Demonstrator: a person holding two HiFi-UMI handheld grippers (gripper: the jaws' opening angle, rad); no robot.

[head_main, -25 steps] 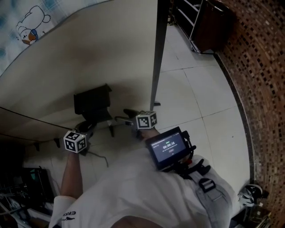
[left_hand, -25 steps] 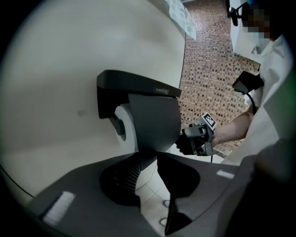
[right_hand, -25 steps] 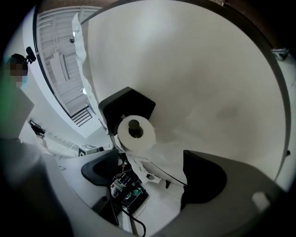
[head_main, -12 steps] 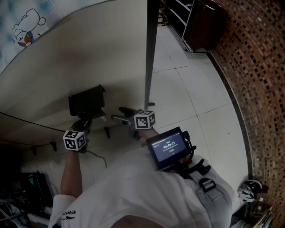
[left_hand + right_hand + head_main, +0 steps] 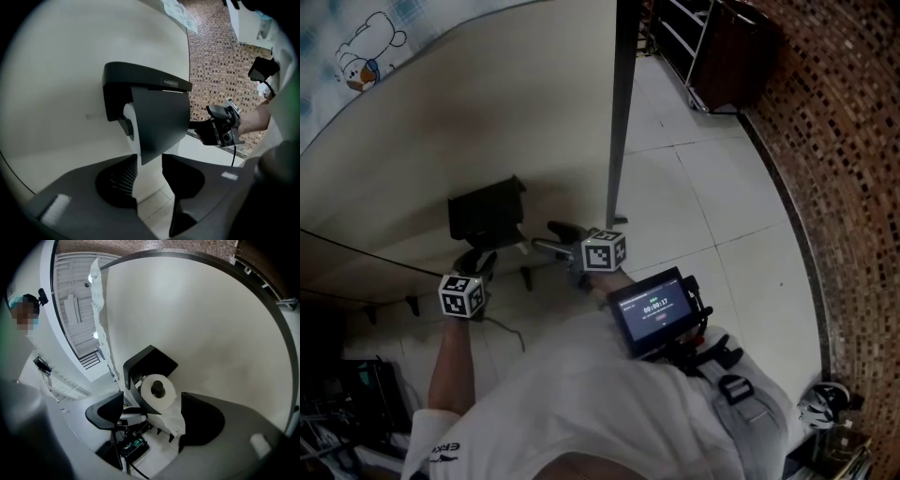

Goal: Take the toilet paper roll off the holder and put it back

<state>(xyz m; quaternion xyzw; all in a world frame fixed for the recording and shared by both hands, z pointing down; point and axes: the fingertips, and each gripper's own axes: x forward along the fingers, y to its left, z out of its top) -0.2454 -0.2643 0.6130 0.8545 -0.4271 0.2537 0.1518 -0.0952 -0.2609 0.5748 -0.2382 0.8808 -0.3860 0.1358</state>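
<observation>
A black toilet paper holder (image 5: 486, 214) is fixed to the cream wall, with its cover flap (image 5: 159, 117) hanging over the white roll (image 5: 130, 125). The roll (image 5: 158, 391) sits on the holder's spindle and a paper tail (image 5: 174, 420) hangs from it. My left gripper (image 5: 478, 261) is just below the holder. Its jaws have just been opening, and the flap's lower edge stands between them (image 5: 150, 161) without being pressed. My right gripper (image 5: 551, 239) points level at the roll's end from the right. Its jaws have just been closing but remain open (image 5: 154, 416), short of the roll.
A dark vertical post (image 5: 619, 122) stands just right of the holder. Beyond it lie the pale tiled floor (image 5: 712, 206), a brown mosaic wall (image 5: 853, 141) and dark shelving (image 5: 722, 47). A screen device (image 5: 652, 314) hangs at the person's chest. Cables and gear (image 5: 356, 394) lie low on the left.
The right gripper has risen slightly and drawn nearer the holder's right side. The left gripper has stayed under the holder with little shift.
</observation>
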